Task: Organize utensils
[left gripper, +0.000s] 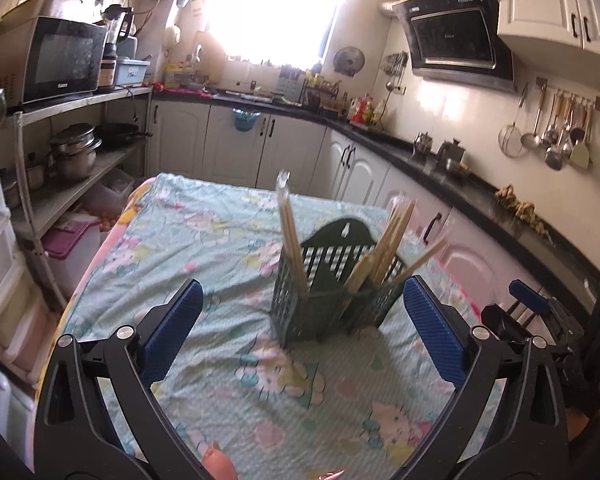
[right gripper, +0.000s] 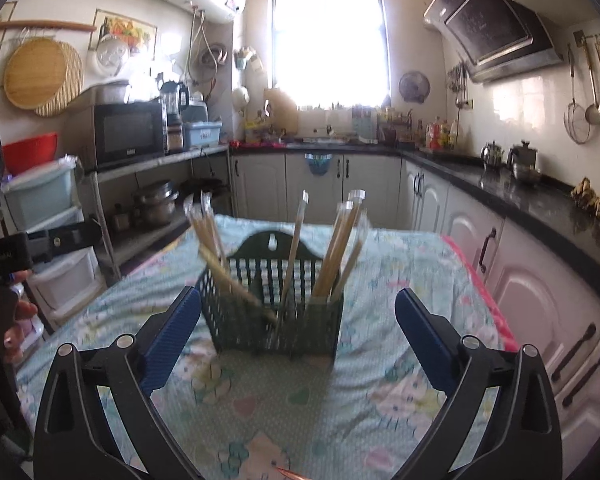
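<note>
Chopsticks (right gripper: 332, 248), pale wooden pairs that look to be in clear sleeves, stand in a dark green slotted plastic utensil basket (right gripper: 276, 320) on the table covered by a mint floral cartoon-print cloth (right gripper: 400, 392). They lean in loose fans: one bunch tips toward the basket's left side, one stick rises near the middle, and another bunch stands in the right compartment, tops pointing up and outward. Their long axes run near upright, so any pick would have to close across a shaft from the side or from above. The basket sits around the middle of the cloth, well away from the near edge.

From the right gripper (right gripper: 298, 308) the basket lies straight ahead and centred between the blue ribbed pads (right gripper: 172, 336), which stand wide apart and hold nothing. From the left gripper (left gripper: 300, 304) the same basket (left gripper: 320, 304) lies ahead but slightly right of centre, seen corner-on; its pads (left gripper: 432, 328) are likewise spread with nothing between them. The right gripper (left gripper: 528, 304) shows at the edge of the left view, beyond the table's right side.

In my judgement the right gripper is better squared to the basket, though which is nearer I cannot tell. No loose utensils are visible on the cloth, so sorting looks mostly done.
</note>
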The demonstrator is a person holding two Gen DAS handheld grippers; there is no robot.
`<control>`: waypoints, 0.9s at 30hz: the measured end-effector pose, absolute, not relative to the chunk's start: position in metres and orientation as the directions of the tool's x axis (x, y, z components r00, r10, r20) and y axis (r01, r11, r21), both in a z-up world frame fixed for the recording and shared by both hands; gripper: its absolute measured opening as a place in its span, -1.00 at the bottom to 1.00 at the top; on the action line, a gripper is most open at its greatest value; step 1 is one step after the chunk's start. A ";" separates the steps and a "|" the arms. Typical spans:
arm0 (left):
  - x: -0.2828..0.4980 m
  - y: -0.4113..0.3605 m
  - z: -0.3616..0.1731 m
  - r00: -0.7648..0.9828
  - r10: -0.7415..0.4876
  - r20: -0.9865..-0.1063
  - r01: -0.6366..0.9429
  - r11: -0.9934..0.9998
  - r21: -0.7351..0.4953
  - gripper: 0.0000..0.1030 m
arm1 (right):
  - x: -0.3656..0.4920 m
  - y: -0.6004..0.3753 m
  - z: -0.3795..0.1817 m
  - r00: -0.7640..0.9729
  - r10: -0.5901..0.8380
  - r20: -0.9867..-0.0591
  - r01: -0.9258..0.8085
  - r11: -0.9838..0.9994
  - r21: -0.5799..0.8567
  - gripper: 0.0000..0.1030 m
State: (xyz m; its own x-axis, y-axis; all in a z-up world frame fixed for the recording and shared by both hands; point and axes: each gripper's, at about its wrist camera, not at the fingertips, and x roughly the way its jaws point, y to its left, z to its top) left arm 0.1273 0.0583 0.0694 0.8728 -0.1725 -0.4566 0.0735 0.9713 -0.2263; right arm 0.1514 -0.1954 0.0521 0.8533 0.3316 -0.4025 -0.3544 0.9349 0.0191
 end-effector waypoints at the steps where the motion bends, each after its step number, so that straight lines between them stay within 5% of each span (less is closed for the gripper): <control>1: 0.126 0.057 0.065 0.867 -0.173 -0.467 0.073 0.972 -0.223 0.80 | 0.150 -0.196 0.047 0.851 0.325 -0.413 -0.349 0.937 0.018 0.86; 10: 0.113 0.042 0.028 0.842 -0.159 -0.515 0.064 0.978 -0.196 0.80 | 0.144 -0.203 0.013 0.830 0.282 -0.481 -0.313 0.950 0.017 0.87; 27: 0.098 0.028 -0.003 0.892 -0.114 -0.437 0.049 0.986 -0.158 0.80 | 0.120 -0.202 -0.015 0.878 0.288 -0.382 -0.314 0.950 -0.005 0.87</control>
State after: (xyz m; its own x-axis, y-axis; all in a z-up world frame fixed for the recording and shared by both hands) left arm 0.0976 0.0280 -0.0034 0.8924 -0.1140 -0.4365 0.0486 0.9862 -0.1581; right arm 0.1196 -0.2024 -0.0152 0.8782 0.2882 -0.3817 -0.3137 0.9495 -0.0049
